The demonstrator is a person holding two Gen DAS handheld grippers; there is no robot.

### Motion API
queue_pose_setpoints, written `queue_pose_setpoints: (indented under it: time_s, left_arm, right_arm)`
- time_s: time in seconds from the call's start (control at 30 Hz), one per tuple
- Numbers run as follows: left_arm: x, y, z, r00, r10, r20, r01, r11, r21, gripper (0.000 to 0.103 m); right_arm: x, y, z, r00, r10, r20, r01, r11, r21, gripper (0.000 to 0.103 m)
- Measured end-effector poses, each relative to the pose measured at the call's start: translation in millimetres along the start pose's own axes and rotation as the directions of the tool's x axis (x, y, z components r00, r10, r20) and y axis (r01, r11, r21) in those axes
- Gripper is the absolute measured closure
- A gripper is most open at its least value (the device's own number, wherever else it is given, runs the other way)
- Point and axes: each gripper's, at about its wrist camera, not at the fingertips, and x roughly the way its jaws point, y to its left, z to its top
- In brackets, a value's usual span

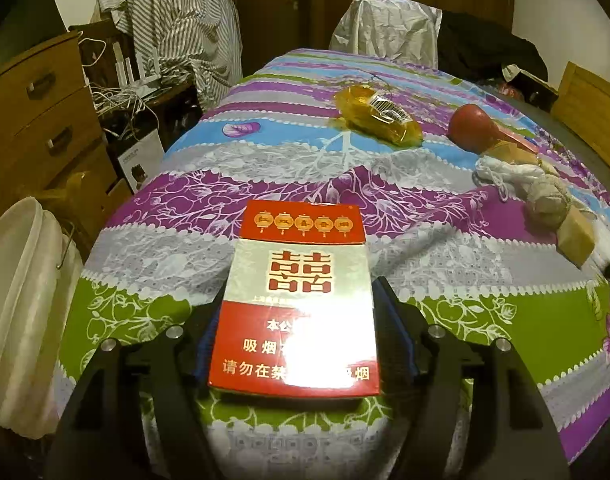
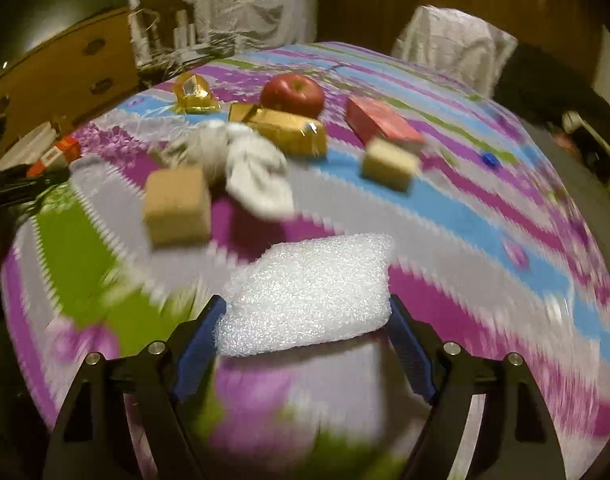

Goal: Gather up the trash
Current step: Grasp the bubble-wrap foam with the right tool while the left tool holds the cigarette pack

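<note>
The left claw (image 1: 295, 344) is clamped on a red cigarette pack (image 1: 301, 300) above the bed's (image 1: 153, 312) near edge, presumably bound for the white bin (image 1: 21, 300). The right claw (image 2: 305, 340) straddles a foam pad (image 2: 309, 296), jaws apart, seemingly lining up a grab.

The right wrist view shows one apple (image 2: 292, 94), one foam pad (image 2: 309, 296), two tan blocks (image 2: 177, 205), one red box (image 2: 381, 122) and two gold wrappers (image 2: 291, 130). The left wrist view shows one cigarette pack (image 1: 297, 300) and one white bin (image 1: 23, 312).
</note>
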Motion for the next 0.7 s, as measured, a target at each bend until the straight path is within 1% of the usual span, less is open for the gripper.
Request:
queue_pose_setpoints:
  time_s: [0.07,0.13,0.17,0.2,0.27,0.3,0.33,0.37,0.4,0.47,0.5,0.53,0.57,0.6,0.63,0.67,0.7]
  left_arm:
    - [0.4,-0.7,-0.5,1.0,0.004,0.002,-0.004,1.0,0.003,0.038]
    - [0.7,-1.9,-0.9,1.0,0.01,0.003,-0.01,1.0,0.008,0.038]
    - [0.8,-2.3,-1.0,1.0,0.011,0.003,-0.011,1.0,0.01,0.038]
    - [0.7,-2.3,-1.1,1.0,0.012,0.004,-0.012,1.0,0.011,0.038]
    - [0.7,-2.5,-1.0,1.0,0.01,0.003,-0.01,1.0,0.01,0.037]
    - [0.7,-2.7,-1.0,1.0,0.01,0.003,-0.01,1.0,0.011,0.037]
    - [0.7,-3.0,-1.2,1.0,0.011,0.004,-0.011,1.0,0.011,0.037]
    - [0.6,-2.7,-1.0,1.0,0.011,0.004,-0.011,1.0,0.01,0.037]
    - [0.6,-2.8,-1.1,1.0,0.011,0.005,-0.011,1.0,0.009,0.037]
    - [0.6,-2.9,-1.2,1.0,0.008,0.006,-0.008,1.0,0.008,0.037]
    - [0.5,-3.2,-0.9,1.0,0.008,0.006,-0.008,1.0,0.009,0.036]
    - [0.4,-3.9,-0.6,1.0,0.008,0.006,-0.008,1.0,0.009,0.036]
    - [0.2,-3.7,-0.9,1.0,0.009,0.006,-0.009,1.0,0.01,0.036]
    - [0.3,-3.9,-0.9,1.0,0.01,0.006,-0.01,1.0,0.011,0.036]
    - [0.1,-4.0,-0.6,1.0,0.011,0.006,-0.011,1.0,0.012,0.036]
    - [-0.2,-4.3,-0.6,1.0,0.012,0.007,-0.012,1.0,0.013,0.036]
    - [-0.1,-4.5,-0.5,1.0,0.012,0.007,-0.012,1.0,0.013,0.036]
  right_arm:
    - [-20.4,1.2,-16.3,1.0,0.002,0.015,-0.003,0.999,0.036,0.023]
    - [-40.2,9.8,-24.9,0.998,0.02,0.06,-0.022,0.999,0.045,0.023]
    - [-47.0,14.3,-26.3,0.996,0.034,0.08,-0.037,0.999,0.034,0.022]
    - [-52.1,23.6,-23.8,0.991,0.066,0.113,-0.066,0.998,-0.005,0.021]
    - [-51.9,32.3,-20.0,0.988,0.074,0.137,-0.065,0.996,-0.069,0.019]
    - [-47.8,38.9,-18.0,0.989,0.065,0.133,-0.048,0.991,-0.129,0.015]
    - [-44.2,43.5,-15.8,0.992,0.043,0.122,-0.024,0.988,-0.152,0.013]
    - [-41.2,46.2,-15.8,0.994,0.003,0.108,0.015,0.986,-0.166,0.012]
    - [-40.3,45.4,-17.8,0.995,-0.037,0.093,0.052,0.987,-0.154,0.012]
    - [-44.0,40.0,-22.8,0.996,-0.043,0.073,0.048,0.997,-0.068,0.012]
    - [-50.9,37.7,-27.8,0.997,-0.042,0.072,0.04,0.999,0.022,0.012]
    - [-53.7,36.4,-29.9,0.996,-0.044,0.076,0.038,0.996,0.082,0.012]
    - [-58.4,35.9,-33.2,0.996,-0.049,0.078,0.032,0.98,0.195,0.012]
    - [-58.1,34.9,-34.9,0.996,-0.043,0.083,0.021,0.966,0.258,0.012]
    - [-58.3,38.4,-37.0,0.995,-0.031,0.094,-0.004,0.937,0.348,0.012]
    - [-57.5,41.5,-36.4,0.995,-0.029,0.099,-0.011,0.926,0.378,0.012]
    - [-54.7,50.9,-33.8,0.993,-0.054,0.103,0.005,0.906,0.423,0.012]
